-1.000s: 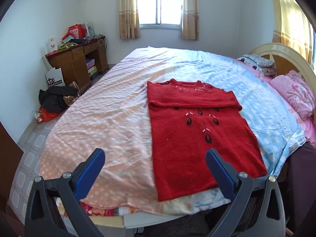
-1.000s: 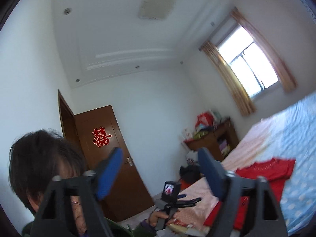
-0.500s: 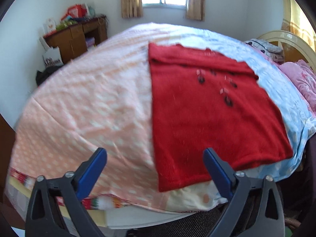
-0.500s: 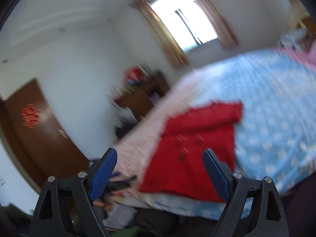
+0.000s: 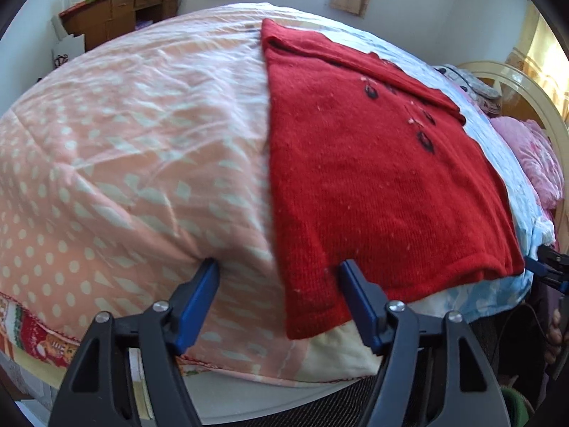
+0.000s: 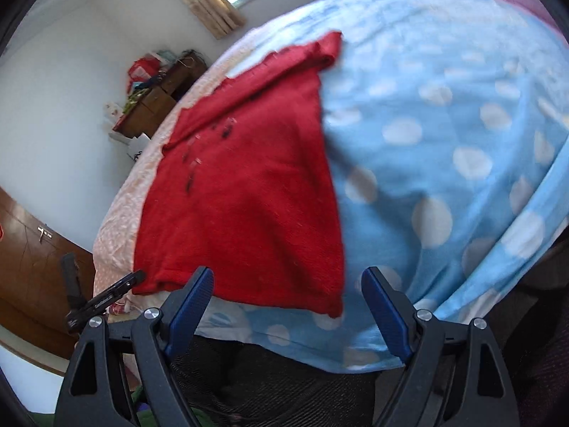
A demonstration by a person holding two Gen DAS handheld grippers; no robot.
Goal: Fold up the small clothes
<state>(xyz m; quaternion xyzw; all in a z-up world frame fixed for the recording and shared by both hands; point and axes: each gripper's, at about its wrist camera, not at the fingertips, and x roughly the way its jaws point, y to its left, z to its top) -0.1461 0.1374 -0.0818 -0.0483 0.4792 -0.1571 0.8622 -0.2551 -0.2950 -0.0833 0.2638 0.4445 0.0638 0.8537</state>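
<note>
A red knitted sweater [image 5: 377,178] lies flat on the bed, its sleeves folded across the top and its hem at the near edge. My left gripper [image 5: 279,270] is open, with its jaws standing either side of the hem's left corner, close above the bedspread. My right gripper [image 6: 288,277] is open just over the hem's right corner; the sweater also shows in the right wrist view [image 6: 245,185]. The left gripper's body [image 6: 103,297] shows at the left of the right wrist view.
The bedspread is peach with white dots [image 5: 117,163] on the left and blue with white dots [image 6: 444,135] on the right. A wooden desk [image 5: 117,14] stands by the far wall. Pink pillows [image 5: 537,163] and the headboard [image 5: 533,96] lie to the right.
Both grippers have come down and forward to the sweater's near hem. The right gripper swung from facing the room and ceiling down to the bed. The left jaws have narrowed somewhat.
</note>
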